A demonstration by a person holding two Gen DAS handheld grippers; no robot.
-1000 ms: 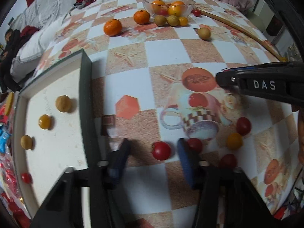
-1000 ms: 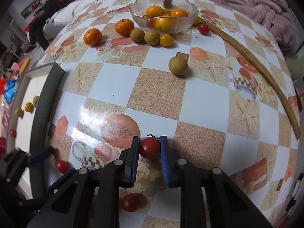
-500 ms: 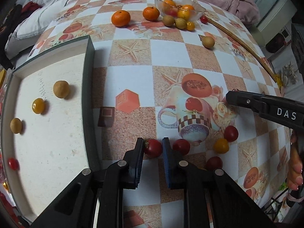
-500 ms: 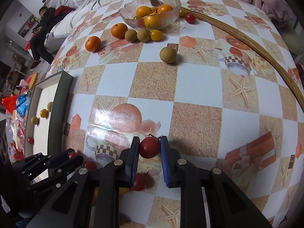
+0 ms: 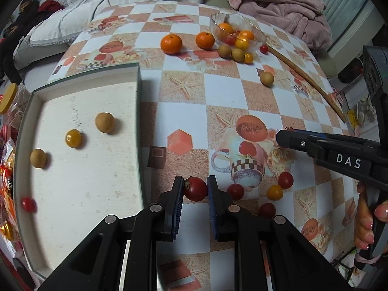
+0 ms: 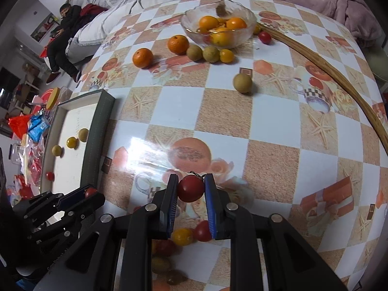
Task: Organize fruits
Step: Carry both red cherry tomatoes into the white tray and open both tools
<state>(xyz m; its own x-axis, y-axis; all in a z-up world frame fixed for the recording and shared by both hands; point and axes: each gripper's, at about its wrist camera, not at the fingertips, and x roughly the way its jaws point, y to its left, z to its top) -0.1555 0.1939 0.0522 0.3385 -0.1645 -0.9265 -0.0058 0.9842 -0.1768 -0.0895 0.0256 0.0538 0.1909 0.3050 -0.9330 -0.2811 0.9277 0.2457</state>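
The left claw (image 5: 195,192) pinches a red tomato (image 5: 195,189) between its blue pads, just beside the tray's (image 5: 138,121) right rim; the right claw (image 6: 190,189) pinches a second tomato (image 6: 190,188), lifted over the middle of the tabletop (image 6: 266,121). Both fruits are small, round and smooth, so a hard squeeze could split the skin, and a slack one could let them slip out and roll; the left tomato sits near the pad tips, which makes a slip likelier. The tray rim stands raised; a low carry could knock the fruit against it. The tray already carries loose fruits (image 5: 73,138), which a careless drop could scatter; a tomato released from height may roll toward the tray's far edge. The two claws are near each other and could collide; loose tomatoes (image 5: 285,180) lie by the tabletop's near edge and could be nudged off.
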